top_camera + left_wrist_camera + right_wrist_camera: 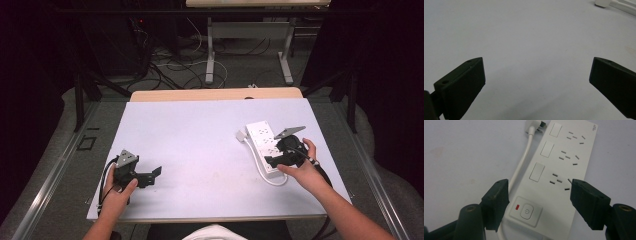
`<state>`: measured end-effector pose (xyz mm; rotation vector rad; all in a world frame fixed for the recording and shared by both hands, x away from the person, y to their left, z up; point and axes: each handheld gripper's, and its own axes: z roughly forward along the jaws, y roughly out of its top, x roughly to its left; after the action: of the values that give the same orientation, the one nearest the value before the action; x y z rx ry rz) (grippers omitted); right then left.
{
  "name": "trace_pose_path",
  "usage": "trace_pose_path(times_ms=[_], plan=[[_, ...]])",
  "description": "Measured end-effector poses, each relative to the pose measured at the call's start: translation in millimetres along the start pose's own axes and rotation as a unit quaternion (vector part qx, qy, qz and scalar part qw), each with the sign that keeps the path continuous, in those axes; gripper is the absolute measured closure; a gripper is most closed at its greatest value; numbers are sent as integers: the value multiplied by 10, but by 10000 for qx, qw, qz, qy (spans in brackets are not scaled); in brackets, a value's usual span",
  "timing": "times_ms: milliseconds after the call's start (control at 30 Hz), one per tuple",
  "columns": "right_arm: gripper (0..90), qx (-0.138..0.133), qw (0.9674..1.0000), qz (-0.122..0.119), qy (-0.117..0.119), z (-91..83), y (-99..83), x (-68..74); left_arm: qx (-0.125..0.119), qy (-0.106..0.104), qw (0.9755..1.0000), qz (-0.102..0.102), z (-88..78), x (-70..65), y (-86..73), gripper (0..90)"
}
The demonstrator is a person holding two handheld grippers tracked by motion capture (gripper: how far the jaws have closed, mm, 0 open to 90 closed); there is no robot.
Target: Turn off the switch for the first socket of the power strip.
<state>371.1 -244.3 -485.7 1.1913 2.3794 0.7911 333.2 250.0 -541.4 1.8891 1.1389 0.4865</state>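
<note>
Nearest us, the left gripper (150, 176) lay low on the desk (200, 140), jaws wide apart over bare surface. We noted the right gripper (540, 195) (jaws also apart) poised above the white power strip (564, 170), near its power button (526, 212).

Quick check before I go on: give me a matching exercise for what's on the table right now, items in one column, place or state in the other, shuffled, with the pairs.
Items:
1. left claw
2. right claw
3. power strip
4. plug

Places or states:
A. lying flat at the table's right side
B. open above the strip's power-button end
C. open over bare table surface
D. beside the strip's far end, on its white cord

Pairs: 1-C, 2-B, 3-A, 4-D
</note>
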Motion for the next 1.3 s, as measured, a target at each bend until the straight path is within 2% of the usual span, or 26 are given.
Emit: trace_pose_path(times_ms=[100, 200, 233, 567, 767, 1067, 1167, 1300], plan=[[334, 6, 10000, -45, 27, 7, 34, -14, 0, -3, 10000, -11, 1, -3, 0, 2], [354, 0, 10000, 8, -8, 13, 71, -9, 8, 5, 10000, 31, 0, 3, 1, 2], [359, 34, 10000, -58, -40, 8, 83, -18, 10, 3, 10000, 30, 1, 3, 1, 2], [424, 73, 9999, -127, -25, 74, 181, -51, -2, -9, 10000, -10, 1, -2, -1, 2], [424, 99, 9997, -174, -105, 96, 214, -68, -5, -10, 10000, -11, 2, -3, 0, 2], [424, 208, 9998, -11, -82, 148, 287, -105, 6, -2, 10000, 23, 3, 3, 0, 2], [423, 238, 9997, -52, -60, 171, 307, -117, 4, -8, 10000, -30, 5, 0, -2, 2], [418, 281, 9996, 95, -30, 216, 322, -128, 13, -1, 10000, 10, 6, 5, -1, 2]])
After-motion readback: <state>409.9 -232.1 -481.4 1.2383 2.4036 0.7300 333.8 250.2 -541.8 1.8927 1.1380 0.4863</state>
